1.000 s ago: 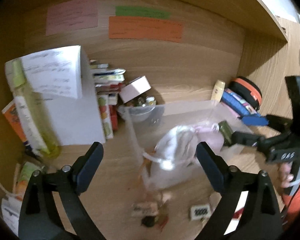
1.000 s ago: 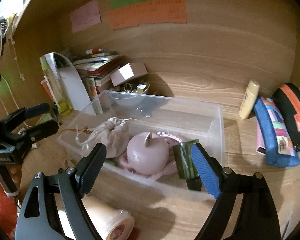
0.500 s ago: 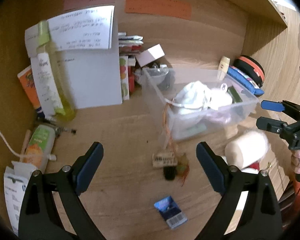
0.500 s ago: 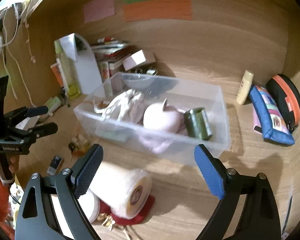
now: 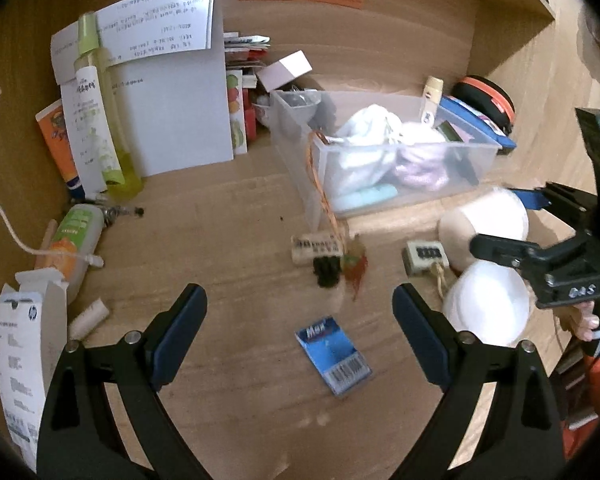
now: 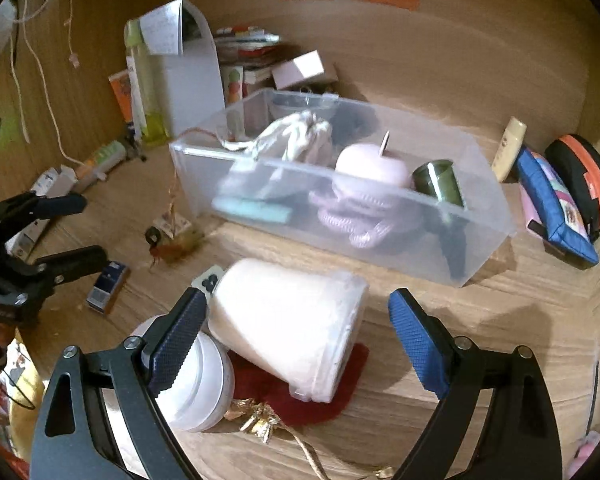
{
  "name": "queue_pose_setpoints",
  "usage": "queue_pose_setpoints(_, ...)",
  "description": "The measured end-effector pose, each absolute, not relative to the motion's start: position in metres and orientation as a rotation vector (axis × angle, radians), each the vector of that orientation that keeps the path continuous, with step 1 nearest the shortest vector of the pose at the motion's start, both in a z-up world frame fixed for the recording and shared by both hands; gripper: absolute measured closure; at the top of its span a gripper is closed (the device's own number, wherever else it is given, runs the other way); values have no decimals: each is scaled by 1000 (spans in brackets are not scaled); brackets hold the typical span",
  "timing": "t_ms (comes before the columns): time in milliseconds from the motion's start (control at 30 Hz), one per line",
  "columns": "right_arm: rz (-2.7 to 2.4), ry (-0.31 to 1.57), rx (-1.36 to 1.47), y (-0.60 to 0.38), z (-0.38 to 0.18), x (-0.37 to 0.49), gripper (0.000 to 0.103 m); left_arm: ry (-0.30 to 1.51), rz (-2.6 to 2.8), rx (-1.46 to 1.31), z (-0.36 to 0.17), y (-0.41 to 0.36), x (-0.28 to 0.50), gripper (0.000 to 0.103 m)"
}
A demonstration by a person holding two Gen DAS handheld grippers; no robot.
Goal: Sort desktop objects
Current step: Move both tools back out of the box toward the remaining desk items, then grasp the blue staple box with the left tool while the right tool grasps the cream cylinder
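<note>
**Both grippers spread wide over the cluttered desk**

The left gripper (image 5: 298, 336) is spread wide with nothing between its blue pads; it hangs above bare wood, and a small blue packet (image 5: 333, 360) with a barcode lies flat on the desk (image 5: 220, 240) just ahead of it. The right gripper (image 6: 296, 340) is also spread wide, its jaws having just been opening. A cream cup (image 6: 288, 328) lies on its side between the pads; the left pad is right at the cup's narrow end, though contact cannot be told, and the right pad stands clear of it. The cup rests on a dark red cloth (image 6: 340, 396), beside a white round tub (image 6: 204, 384).

To the left, a tall yellow-green bottle (image 5: 100, 120) leans against white sheets of paper (image 5: 172, 112), and an orange-labelled bottle (image 5: 76, 240) lies on the desk below it.

The clear plastic bin (image 6: 484, 216), rectangular and thin-walled, sits in the middle toward the back. Inside it, from left to right: a crumpled white cloth pouch (image 6: 296, 140), a flat light-blue item (image 6: 252, 208) on the floor of the bin, a smooth pink apple-shaped piece (image 6: 372, 164) over a coiled pink cord (image 6: 352, 216), and a dark green cylinder (image 6: 440, 182).

In front of the bin lie a small tag and charm cluster (image 5: 332, 256) and a little combination lock (image 5: 424, 256).

Right of the bin stand a cream tube (image 6: 510, 148), a blue pouch (image 6: 556, 200) and a round black case with orange trim (image 6: 584, 180).
</note>
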State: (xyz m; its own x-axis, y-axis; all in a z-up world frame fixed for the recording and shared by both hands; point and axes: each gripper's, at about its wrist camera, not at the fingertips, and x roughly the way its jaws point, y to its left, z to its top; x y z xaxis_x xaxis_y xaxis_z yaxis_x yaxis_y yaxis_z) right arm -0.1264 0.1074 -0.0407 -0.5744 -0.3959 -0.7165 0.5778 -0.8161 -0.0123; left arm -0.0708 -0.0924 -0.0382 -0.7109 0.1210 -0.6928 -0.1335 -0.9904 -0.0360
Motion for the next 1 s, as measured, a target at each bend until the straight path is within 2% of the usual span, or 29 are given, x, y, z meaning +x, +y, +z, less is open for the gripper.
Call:
queue_pose_setpoints(333,-2344,244,1034,124,-48,-131,13,74,2725,-1196,-57,-83,-57,8)
queue_pose_setpoints(567,-2401,277,987,147,-44,-127,14,53,2719,-1198,-62,-79,-56,9)
queue_pose_setpoints(633,-2417,290,979,152,-44,-128,17,61,2726,-1194,-63,-77,-56,9)
queue_pose_setpoints(733,-2407,318,980,151,-44,-131,23,46,2703,-1213,-65,-73,-57,19)
queue_pose_setpoints(933,-2365,418,947,134,-46,-140,22,50,2717,-1225,-70,-70,-60,34)
queue_pose_setpoints(1000,-2356,431,945,131,-48,-142,22,54,2737,-1216,-70,-70,-59,53)
